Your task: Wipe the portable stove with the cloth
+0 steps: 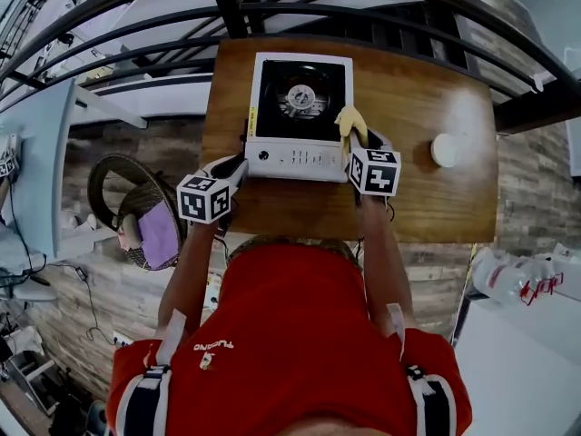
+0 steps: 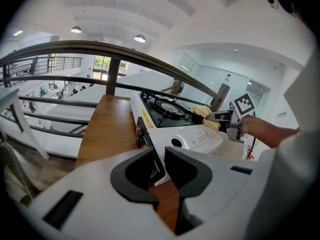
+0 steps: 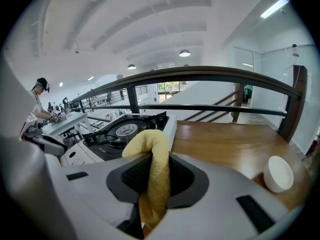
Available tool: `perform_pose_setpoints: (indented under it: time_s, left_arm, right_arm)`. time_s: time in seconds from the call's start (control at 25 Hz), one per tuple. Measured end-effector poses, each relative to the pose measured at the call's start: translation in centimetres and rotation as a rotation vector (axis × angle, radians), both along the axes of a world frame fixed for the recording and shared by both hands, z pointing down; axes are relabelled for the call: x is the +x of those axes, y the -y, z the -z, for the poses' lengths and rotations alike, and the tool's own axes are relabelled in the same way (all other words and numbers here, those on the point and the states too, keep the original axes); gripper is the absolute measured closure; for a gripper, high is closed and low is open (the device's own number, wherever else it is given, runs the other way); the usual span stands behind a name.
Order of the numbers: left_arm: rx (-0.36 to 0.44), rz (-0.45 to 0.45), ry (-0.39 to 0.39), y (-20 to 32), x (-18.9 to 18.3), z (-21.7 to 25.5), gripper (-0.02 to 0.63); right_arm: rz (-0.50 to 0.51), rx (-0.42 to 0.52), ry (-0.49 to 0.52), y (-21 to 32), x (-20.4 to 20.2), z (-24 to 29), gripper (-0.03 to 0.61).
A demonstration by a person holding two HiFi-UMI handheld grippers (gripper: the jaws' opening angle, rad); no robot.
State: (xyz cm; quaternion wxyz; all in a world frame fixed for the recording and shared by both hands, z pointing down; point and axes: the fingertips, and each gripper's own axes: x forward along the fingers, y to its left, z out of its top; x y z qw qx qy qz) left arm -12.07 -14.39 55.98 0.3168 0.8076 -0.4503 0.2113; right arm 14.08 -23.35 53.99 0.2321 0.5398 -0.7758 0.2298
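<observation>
The white portable stove [image 1: 300,116] with its black burner well stands on the wooden table [image 1: 436,207]. My right gripper [image 1: 354,145] is at the stove's front right corner, shut on a yellow cloth [image 1: 350,122] that bulges out past the jaws over the stove's edge. In the right gripper view the cloth [image 3: 155,159] hangs folded between the pads of the gripper [image 3: 156,170], with the stove [image 3: 120,131] just ahead. My left gripper [image 1: 238,163] is at the stove's front left corner. In the left gripper view the left gripper [image 2: 161,156] shows a narrow gap with the stove's corner [image 2: 190,134] seen through it.
A small white bowl [image 1: 445,150] sits on the table to the right of the stove, also in the right gripper view as the bowl [image 3: 278,173]. A dark curved railing [image 1: 363,7] runs behind the table. A wicker chair [image 1: 145,225] stands below at left.
</observation>
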Motion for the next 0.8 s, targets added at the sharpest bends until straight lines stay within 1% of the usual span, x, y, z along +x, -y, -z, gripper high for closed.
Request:
perform_pose_setpoints:
  time_s: [0.12,0.36,0.6,0.8]
  left_arm:
    - [0.000,0.013,0.019,-0.1,0.0,0.2,0.543]
    - [0.009,0.023,0.036,0.1,0.0,0.2,0.549]
    - [-0.003,-0.008,0.037,0.2,0.2,0.2,0.549]
    - [-0.009,-0.030,-0.004,0.0,0.1,0.4,0.549]
  right_arm:
    - [0.033,0.005,0.002,1.1,-0.2,0.0,0.488]
    - [0.069,0.034,-0.037,3.1,0.1,0.4,0.489]
    - [0.049,0.031,-0.092,4.7,0.2,0.1,0.489]
    - [0.015,0.027,-0.137,6.6,0.2,0.2,0.489]
